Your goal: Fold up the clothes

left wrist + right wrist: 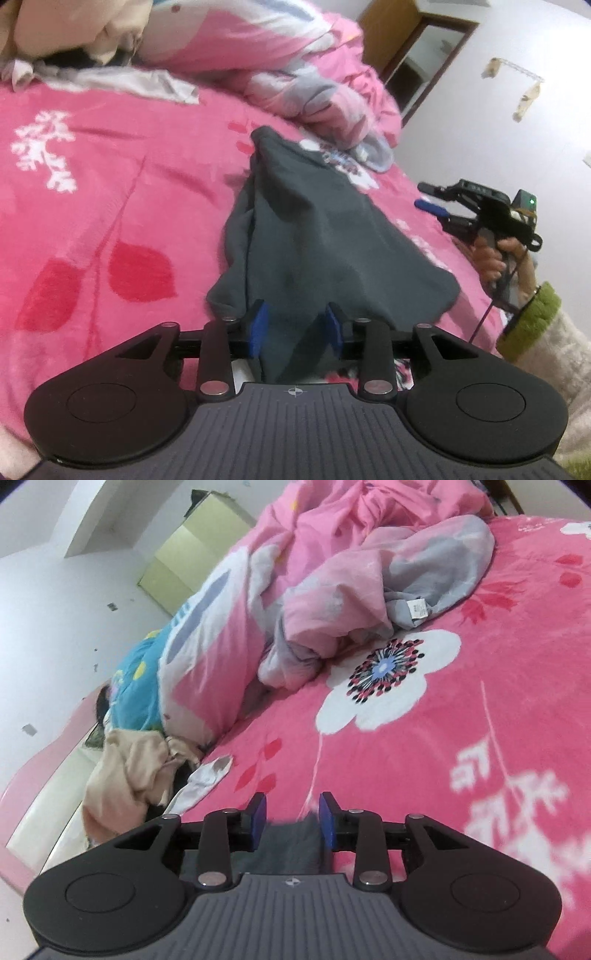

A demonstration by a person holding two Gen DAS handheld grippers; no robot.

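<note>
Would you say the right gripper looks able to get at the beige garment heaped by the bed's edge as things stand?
Probably not at once: the right gripper has dark grey cloth between its fingers, and the beige garment lies apart, off to its left.

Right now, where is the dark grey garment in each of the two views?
Left wrist view: the garment lies lengthwise at centre on the pink sheet, its near end between the left gripper fingers.
Right wrist view: only an edge shows at bottom centre, between the right gripper fingers.
Shared landmark: the crumpled pink-grey quilt.
</note>
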